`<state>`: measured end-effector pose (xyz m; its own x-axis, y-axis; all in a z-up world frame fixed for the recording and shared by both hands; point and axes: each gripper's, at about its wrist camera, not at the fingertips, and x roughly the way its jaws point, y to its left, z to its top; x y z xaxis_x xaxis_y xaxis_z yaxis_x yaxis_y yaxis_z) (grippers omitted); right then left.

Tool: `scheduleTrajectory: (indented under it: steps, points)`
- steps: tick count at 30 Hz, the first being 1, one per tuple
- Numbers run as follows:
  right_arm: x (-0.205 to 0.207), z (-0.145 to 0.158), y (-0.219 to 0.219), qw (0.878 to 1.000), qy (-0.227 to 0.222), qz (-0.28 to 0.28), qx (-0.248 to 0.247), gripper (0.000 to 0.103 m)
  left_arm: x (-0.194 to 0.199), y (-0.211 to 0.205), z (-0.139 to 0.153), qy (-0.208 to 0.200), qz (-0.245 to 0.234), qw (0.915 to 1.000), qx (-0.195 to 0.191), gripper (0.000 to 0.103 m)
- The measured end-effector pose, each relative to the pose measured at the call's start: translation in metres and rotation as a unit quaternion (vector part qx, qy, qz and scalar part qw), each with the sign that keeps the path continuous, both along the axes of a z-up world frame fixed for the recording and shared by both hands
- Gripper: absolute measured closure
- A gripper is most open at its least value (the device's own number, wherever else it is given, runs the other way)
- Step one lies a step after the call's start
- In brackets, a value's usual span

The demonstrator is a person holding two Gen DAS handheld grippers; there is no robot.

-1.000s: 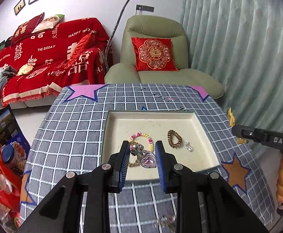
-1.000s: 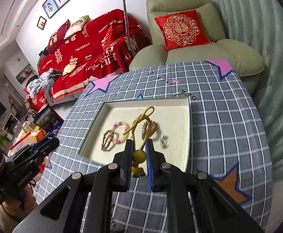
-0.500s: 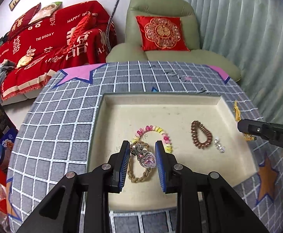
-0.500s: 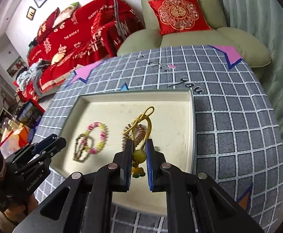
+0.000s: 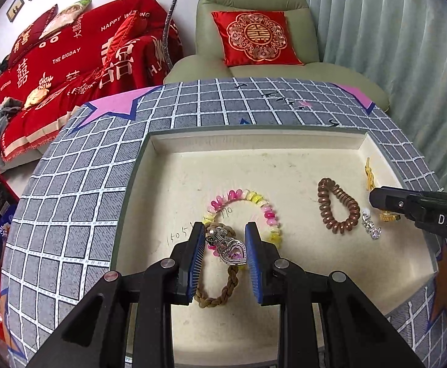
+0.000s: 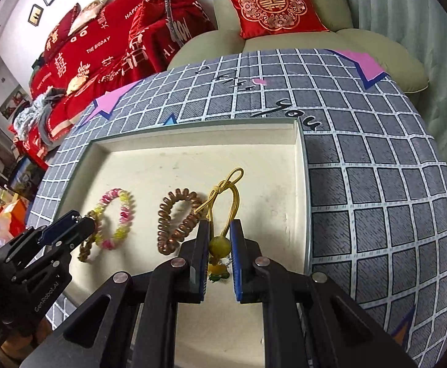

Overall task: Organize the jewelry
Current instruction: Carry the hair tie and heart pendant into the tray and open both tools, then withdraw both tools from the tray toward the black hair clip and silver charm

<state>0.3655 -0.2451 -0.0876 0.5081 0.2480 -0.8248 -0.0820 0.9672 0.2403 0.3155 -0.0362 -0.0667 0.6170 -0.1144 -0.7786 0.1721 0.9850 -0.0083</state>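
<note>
Round table under a grey grid-patterned cloth (image 5: 70,202); on it a shallow cream square tray (image 5: 254,141). In the tray: a pink-and-yellow beaded bracelet (image 5: 266,211), a brown coiled spiral hair tie (image 5: 330,214), a tan braided cord loop (image 5: 223,294), a small silver charm (image 5: 370,228).

Left gripper (image 5: 225,245) hangs low over the tray, jaws clamped on a silver heart-shaped pendant with pink stone (image 5: 234,250); heart's point faces the camera, long axis running diagonally up-left.

Right gripper (image 6: 218,245) pinches an olive-green bead on a yellow knotted cord (image 6: 220,243); cord loop points away, toward the tray's far wall.

Judgement: set each piece on bare tray floor, clear of neighbours, before letting go, or the cords tangle.
</note>
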Motion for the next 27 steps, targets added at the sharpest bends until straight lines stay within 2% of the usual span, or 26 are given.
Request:
scheduleTrajectory:
  steps: [10, 12, 14, 16, 21, 23, 25, 26, 27]
  points:
    - [0.003, -0.009, 0.0, 1.0, 0.009, -0.002, 0.001, 0.088, -0.001, -0.01, -0.004, -0.004, -0.008, 0.9995, 0.029, 0.066]
    - [0.003, -0.009, 0.001, 1.0, 0.01, -0.001, 0.0, 0.084, -0.002, -0.012, -0.005, -0.005, -0.008, 0.9994, 0.035, 0.066]
    - [0.003, -0.009, 0.001, 1.0, 0.011, -0.003, 0.001, 0.071, -0.001, -0.013, -0.005, -0.003, -0.007, 0.9992, 0.038, 0.066]
    - [0.003, -0.01, 0.0, 1.0, 0.012, -0.006, 0.002, 0.064, -0.003, -0.014, -0.004, -0.005, -0.007, 0.9991, 0.042, 0.066]
    - [0.002, -0.006, -0.007, 1.0, 0.007, -0.01, 0.024, 0.063, -0.004, -0.014, 0.0, -0.01, -0.006, 0.999, 0.044, 0.065]
    - [0.0, 0.0, -0.011, 0.999, 0.001, -0.015, 0.046, 0.058, -0.005, -0.014, 0.002, -0.011, -0.004, 0.9991, 0.041, 0.065]
    - [-0.003, 0.006, -0.017, 0.998, -0.006, -0.02, 0.064, 0.056, -0.006, -0.012, 0.006, -0.015, 0.0, 0.9991, 0.039, 0.031]
    - [-0.005, 0.011, -0.019, 0.997, -0.011, -0.023, 0.072, 0.056, -0.009, -0.011, 0.009, -0.024, 0.006, 0.999, 0.038, 0.002]
    - [-0.007, 0.015, -0.02, 0.997, -0.014, -0.024, 0.076, 0.056, -0.013, -0.009, 0.014, -0.041, 0.013, 0.9984, 0.037, 0.0]
